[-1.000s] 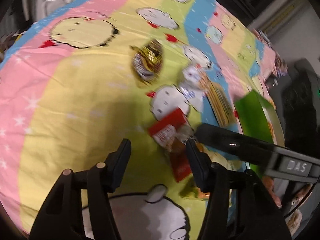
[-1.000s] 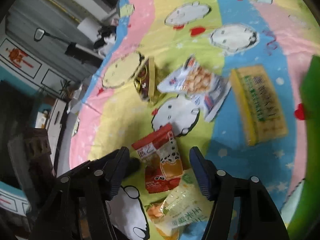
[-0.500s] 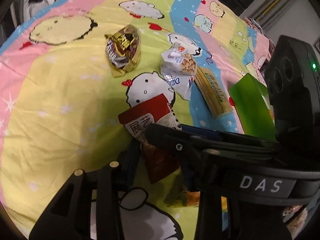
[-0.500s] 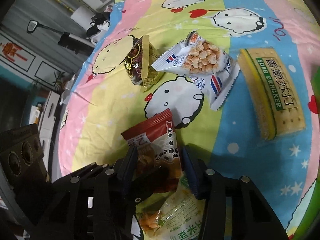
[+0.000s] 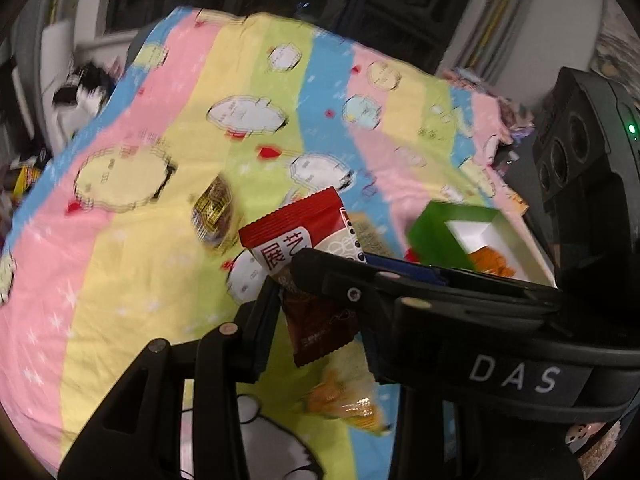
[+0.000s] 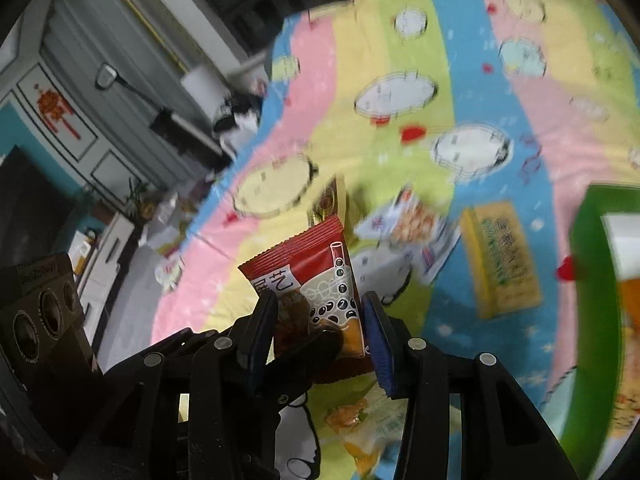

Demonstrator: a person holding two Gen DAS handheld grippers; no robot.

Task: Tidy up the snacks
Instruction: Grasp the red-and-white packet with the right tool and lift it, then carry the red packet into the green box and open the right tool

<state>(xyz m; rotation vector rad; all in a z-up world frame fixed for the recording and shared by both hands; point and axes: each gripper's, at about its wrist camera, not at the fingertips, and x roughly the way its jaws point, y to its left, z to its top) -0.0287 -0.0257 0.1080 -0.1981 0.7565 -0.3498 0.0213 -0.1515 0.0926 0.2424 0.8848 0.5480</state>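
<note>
Left wrist view: the left tool [image 5: 316, 284] has its jaws drawn close together and clamped on a red bubble-tea snack packet [image 5: 304, 236], which stands above the bed sheet [image 5: 120, 280] clear of the cloth. The right tool [image 5: 400, 292] comes in from 3 o'clock and crosses in front, so the left tool's right-hand finger is hidden behind it. In the right wrist view the right tool [image 6: 320, 320] is also nearly closed, its jaws having just been closing, and its blue-padded fingers [image 6: 378, 344] press the same red packet [image 6: 308, 280] by its two side edges; the tip of the left tool pokes in below the packet at 7 o'clock. Both tools thus grip one packet together.

Counted on the striped cartoon sheet: one red packet in the tools; one pale green snack bag with orange contents [image 6: 360, 424] lying under the tools at 6 o'clock; one dark brown and gold packet [image 5: 212, 212] at 11 o'clock of the red packet; one white and blue bag of round crackers [image 6: 412, 228] at 1 o'clock; one long yellow cracker pack [image 6: 500, 256] at 2 o'clock. One green box [image 5: 440, 236] with a white inside sits open at 3 o'clock, with something orange in it.

The frames are blurred, so print on the farther packets cannot be read. A grey wall panel [image 6: 80, 128] and dark furniture lie beyond the bed.
</note>
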